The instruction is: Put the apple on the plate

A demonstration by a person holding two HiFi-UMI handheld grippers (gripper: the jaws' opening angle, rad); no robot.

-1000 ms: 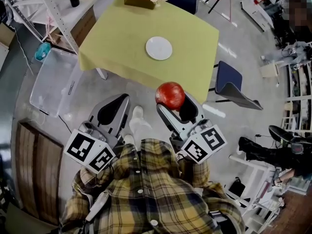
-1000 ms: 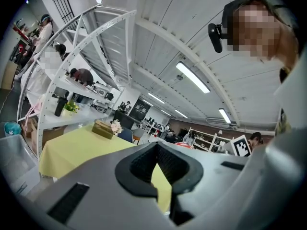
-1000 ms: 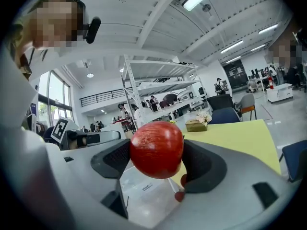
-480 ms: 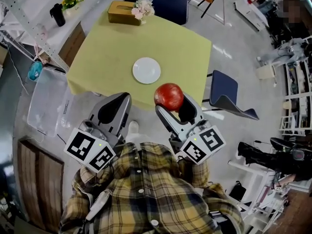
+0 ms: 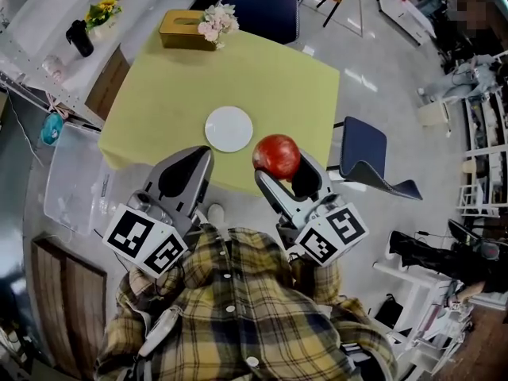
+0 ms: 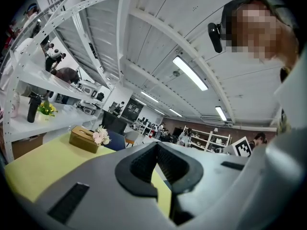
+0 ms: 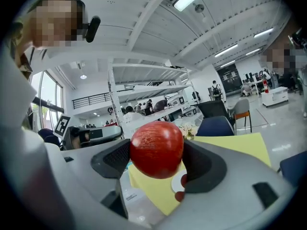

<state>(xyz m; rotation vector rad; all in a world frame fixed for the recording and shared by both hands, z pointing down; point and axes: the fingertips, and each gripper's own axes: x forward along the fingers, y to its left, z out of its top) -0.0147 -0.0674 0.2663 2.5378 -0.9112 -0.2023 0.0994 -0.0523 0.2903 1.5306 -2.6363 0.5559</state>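
Observation:
A red apple (image 5: 276, 155) is clamped in my right gripper (image 5: 279, 163), held in the air over the near edge of the yellow table (image 5: 262, 78). In the right gripper view the apple (image 7: 157, 148) fills the gap between the black pads. The white plate (image 5: 228, 128) lies empty on the table, just left of the apple and a little beyond it. My left gripper (image 5: 190, 165) hovers at the table's near edge, below the plate, shut with nothing in it; its pads (image 6: 144, 162) meet in the left gripper view.
A tan tissue box (image 5: 182, 28) and a small bunch of flowers (image 5: 214, 21) stand at the table's far edge. One blue chair (image 5: 266, 2) is behind the table, another (image 5: 367, 155) to its right. A clear plastic bin (image 5: 70, 185) sits on the floor at left.
The table and plate have drawn nearer to both grippers as the person moved up to the table. The apple stays in the right gripper; the left gripper stays shut.

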